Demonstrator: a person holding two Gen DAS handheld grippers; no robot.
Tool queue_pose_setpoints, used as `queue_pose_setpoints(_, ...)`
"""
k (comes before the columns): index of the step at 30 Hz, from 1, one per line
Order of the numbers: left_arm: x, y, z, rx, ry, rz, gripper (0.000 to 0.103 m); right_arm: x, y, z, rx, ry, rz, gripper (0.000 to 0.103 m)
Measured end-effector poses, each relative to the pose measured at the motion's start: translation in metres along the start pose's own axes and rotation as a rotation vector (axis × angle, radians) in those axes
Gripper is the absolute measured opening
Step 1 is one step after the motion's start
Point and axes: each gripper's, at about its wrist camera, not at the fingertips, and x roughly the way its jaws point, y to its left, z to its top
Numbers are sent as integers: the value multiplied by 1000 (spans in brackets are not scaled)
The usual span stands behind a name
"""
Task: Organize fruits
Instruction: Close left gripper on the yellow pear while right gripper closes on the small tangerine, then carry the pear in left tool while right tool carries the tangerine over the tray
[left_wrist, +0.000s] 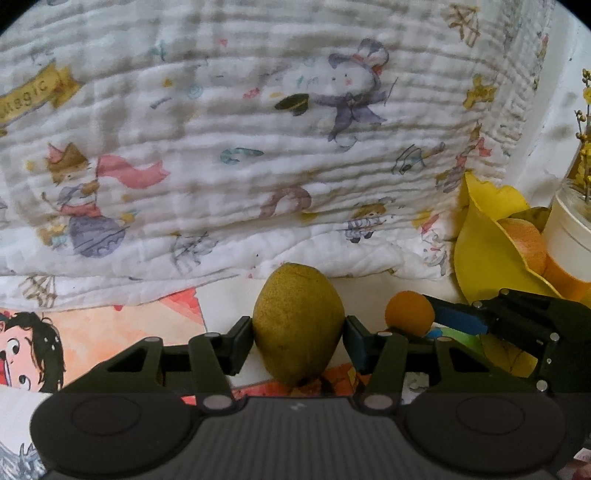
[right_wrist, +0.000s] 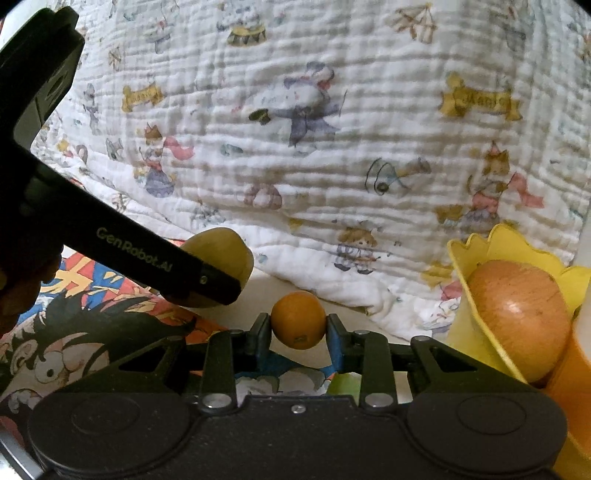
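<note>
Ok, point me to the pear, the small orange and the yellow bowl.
pear (left_wrist: 297, 323): left wrist view, middle of its skin between the tool's fingers.
small orange (right_wrist: 298, 319): right wrist view, centre of the fruit.
yellow bowl (right_wrist: 476, 314): right wrist view, its near wall.

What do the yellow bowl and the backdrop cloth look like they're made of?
Yellow bowl: likely plastic, smooth and matte with a moulded scalloped rim, though glazed ceramic cannot be ruled out. Backdrop cloth: soft crinkled fabric, probably cotton muslin, going by its fine horizontal puckers, its printed cartoon figures and its limp folds at the bottom.
</note>
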Motion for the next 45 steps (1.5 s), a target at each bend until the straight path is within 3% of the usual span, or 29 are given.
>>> queue_pose_setpoints(17,-56,8,-19,-40,-20,-9,57,-45,27,0,-49,-51,37,34)
queue_pose_setpoints(34,-132,5,-70,-43,-22,-55,57,-125,67,-43,-37,2,189,34)
queue_pose_setpoints(45,-167,-8,-101,-6,-7,-102,57,-162,78,-62,-71,31,234,34)
